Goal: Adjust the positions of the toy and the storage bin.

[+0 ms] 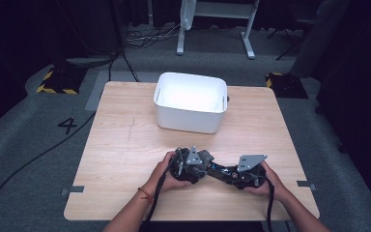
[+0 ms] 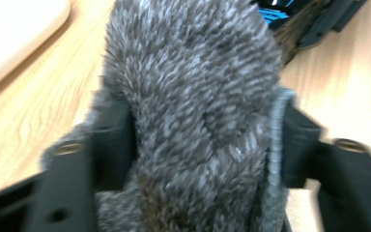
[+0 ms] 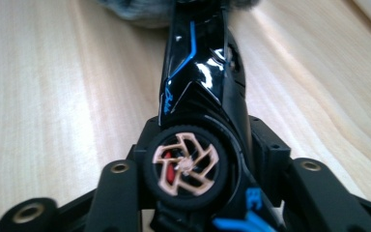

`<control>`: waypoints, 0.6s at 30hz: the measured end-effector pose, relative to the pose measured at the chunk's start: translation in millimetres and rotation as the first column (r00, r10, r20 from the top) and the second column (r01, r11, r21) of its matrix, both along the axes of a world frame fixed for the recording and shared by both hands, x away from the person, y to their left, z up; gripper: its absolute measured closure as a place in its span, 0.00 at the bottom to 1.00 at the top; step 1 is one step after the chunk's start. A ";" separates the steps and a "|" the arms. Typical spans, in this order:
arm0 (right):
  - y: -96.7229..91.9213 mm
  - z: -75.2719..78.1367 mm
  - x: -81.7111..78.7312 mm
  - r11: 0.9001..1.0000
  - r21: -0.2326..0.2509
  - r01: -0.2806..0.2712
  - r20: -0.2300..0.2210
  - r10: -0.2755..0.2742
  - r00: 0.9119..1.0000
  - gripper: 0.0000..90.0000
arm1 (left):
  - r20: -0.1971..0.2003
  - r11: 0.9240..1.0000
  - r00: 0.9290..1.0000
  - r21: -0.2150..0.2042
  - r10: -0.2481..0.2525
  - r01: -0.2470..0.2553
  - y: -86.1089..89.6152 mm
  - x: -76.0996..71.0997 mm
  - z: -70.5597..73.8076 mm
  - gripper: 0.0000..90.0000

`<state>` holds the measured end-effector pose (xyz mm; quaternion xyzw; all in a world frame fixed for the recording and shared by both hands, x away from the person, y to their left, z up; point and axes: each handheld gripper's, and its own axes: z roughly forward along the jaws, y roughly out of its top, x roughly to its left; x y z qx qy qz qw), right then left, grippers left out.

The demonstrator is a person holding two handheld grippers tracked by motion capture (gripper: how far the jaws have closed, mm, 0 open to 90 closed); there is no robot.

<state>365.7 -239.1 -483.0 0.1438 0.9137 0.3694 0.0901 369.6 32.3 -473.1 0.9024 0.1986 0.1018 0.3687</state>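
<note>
Black "4" on the grey floor, toy car script possibly "Bolide"

Grey carpet floor under dark, dim surroundings.

Grey fuzzy plush, glossy black toy car with blue trim, touching

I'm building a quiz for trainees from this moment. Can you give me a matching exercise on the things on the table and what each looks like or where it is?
Things:
1. toy car
2. fuzzy grey fabric item
3. bin
4. table

Descriptions:
A. white, open-topped, at the far side
B. light wood grain
C. glossy black with blue lines, between the right gripper's jaws
D. shaggy pile, between the left gripper's jaws

Pairs: 1-C, 2-D, 3-A, 4-B
</note>
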 end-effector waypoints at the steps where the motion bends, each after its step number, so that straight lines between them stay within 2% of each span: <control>1: -1.2 -0.5 0.7 1.000 0.007 0.003 -0.001 -0.003 1.000 0.64 | 0.005 1.000 1.000 0.002 0.021 -0.021 2.2 -1.3 0.4 0.28; 3: -2.3 -1.7 1.0 1.000 0.020 0.024 -0.003 -0.024 1.000 0.64 | 0.018 0.999 0.999 0.006 0.040 -0.041 8.1 -4.5 2.3 0.20; 4: -2.6 -2.0 1.0 0.999 0.023 0.028 -0.002 -0.028 1.000 0.64 | 0.017 0.999 0.999 0.003 0.050 -0.050 13.3 -7.2 4.1 0.19; 8: -4.5 -2.5 1.3 0.999 0.028 0.029 -0.001 -0.029 1.000 0.64 | 0.006 0.996 0.997 -0.022 0.081 -0.081 32.6 -14.8 7.3 0.19; 10: -4.9 -2.8 1.5 0.999 0.032 0.032 -0.004 -0.032 0.999 0.64 | 0.008 0.994 0.994 0.004 0.108 -0.109 39.3 -16.5 4.9 0.19; 11: -5.0 -2.9 1.7 0.999 0.033 0.034 -0.003 -0.034 0.999 0.64 | -0.007 0.994 0.994 0.005 0.111 -0.111 43.8 -16.6 1.9 0.20; 13: -4.9 -3.1 2.0 0.999 0.035 0.037 0.003 -0.037 0.999 0.64 | -0.049 0.994 0.993 0.004 0.106 -0.106 47.0 -15.0 -3.7 0.27; 15: -5.4 -3.2 1.8 0.999 0.039 0.035 -0.002 -0.035 0.999 0.62 | -0.067 0.993 0.991 0.035 0.113 -0.111 44.6 -13.5 -12.6 0.30; 17: -7.7 -2.5 1.9 0.998 0.041 0.043 -0.011 -0.043 0.999 0.46 | -0.086 0.990 0.987 0.054 0.136 -0.132 41.1 -10.2 -18.9 0.37; 18: -10.5 -1.3 1.3 0.998 0.033 0.053 -0.008 -0.053 0.999 0.45 | -0.082 0.991 0.988 0.039 0.134 -0.131 40.7 -9.0 -19.1 0.38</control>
